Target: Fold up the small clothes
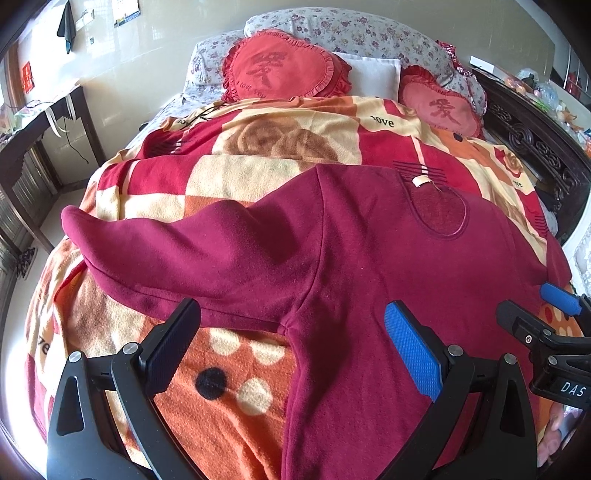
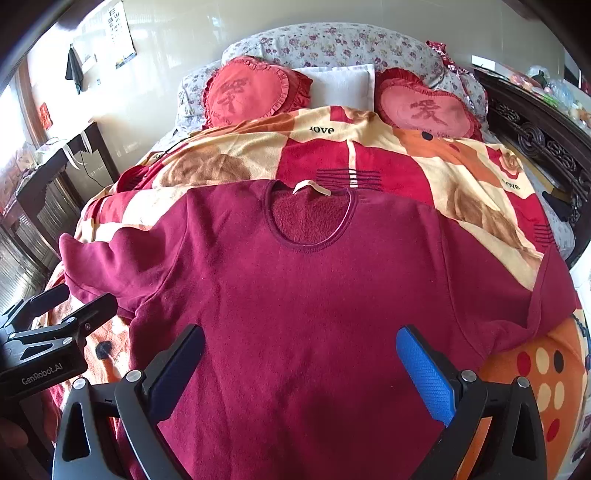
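Only right wrist shows sweater (image 2: pixel 314 295) neckline, fully.

We see a bed (image 2: pixel 532 144) filling the frame, draped in a red-orange fleece blanket (image 2: pixel 406 162). A maroon sweatshirt (image 2: pixel 314 295) lies flat at centre; two heart cushions (image 2: pixel 255 92) sit along the top.

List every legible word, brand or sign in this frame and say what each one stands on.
"GenRobot.AI": body of the left gripper, right wrist view.
"DAS": body of the right gripper, cut off at the frame edge.
"love": blanket, partly creased.
"I LOVE YOU": left heart cushion, under a large Chinese character.
A second Chinese character: right heart cushion.
Eye chart and red wall sign: too small to read.
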`<action>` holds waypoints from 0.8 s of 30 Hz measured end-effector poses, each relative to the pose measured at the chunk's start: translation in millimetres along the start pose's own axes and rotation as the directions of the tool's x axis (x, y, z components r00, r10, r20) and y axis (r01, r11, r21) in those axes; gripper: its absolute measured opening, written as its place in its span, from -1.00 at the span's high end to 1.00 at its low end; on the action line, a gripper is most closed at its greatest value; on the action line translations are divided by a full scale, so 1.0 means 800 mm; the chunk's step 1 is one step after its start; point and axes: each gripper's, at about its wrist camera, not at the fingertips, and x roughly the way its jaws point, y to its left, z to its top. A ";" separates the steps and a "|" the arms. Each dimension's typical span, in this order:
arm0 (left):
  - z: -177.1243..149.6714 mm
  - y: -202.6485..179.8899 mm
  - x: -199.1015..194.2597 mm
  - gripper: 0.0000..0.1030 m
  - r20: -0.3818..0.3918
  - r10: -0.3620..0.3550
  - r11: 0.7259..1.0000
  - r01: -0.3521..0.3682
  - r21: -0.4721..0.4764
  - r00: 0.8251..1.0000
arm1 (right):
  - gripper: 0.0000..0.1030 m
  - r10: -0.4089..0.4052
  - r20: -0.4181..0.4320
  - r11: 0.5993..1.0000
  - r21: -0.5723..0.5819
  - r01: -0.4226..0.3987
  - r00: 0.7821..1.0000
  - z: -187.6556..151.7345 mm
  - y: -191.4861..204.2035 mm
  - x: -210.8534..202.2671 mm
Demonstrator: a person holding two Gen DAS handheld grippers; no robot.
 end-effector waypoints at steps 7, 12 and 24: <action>0.001 -0.001 0.007 -0.95 -0.009 0.001 1.000 -0.001 -0.001 1.000 | -1.00 0.015 -0.017 1.000 0.009 -0.015 1.000 0.001 0.001 0.010; 0.001 -0.001 0.010 -0.95 -0.014 0.003 1.000 -0.003 0.000 1.000 | -1.00 0.016 -0.011 1.000 0.007 -0.016 1.000 0.001 0.002 0.011; 0.005 0.017 0.023 -0.95 -0.026 0.016 1.000 -0.017 -0.026 1.000 | -1.00 0.038 -0.037 0.999 -0.015 -0.039 0.999 0.005 0.021 0.028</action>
